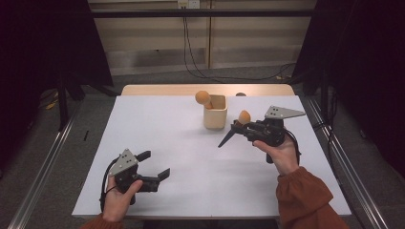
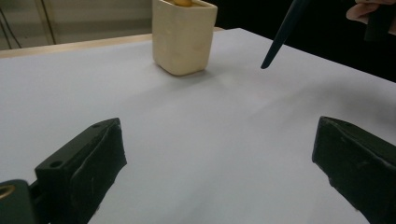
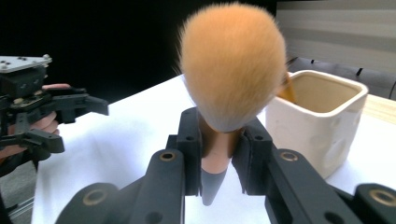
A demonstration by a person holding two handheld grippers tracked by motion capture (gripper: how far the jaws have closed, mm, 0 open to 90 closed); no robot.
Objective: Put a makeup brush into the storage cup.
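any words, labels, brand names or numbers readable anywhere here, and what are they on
None: no text can be read in these pictures.
Cream cup: plain walls, no label.
Makeup brush held in the right claw: no marking readable on its handle.
Left claw: bare black jaws, plain grey plate.
Wall socket behind the table: too small to tell whether it has any marking.

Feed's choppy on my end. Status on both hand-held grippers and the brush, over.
Right hand-held gripper shut on makeup brush, lifted beside the cream cup. Left hand-held gripper open, empty. Second brush in cup. Path clear.
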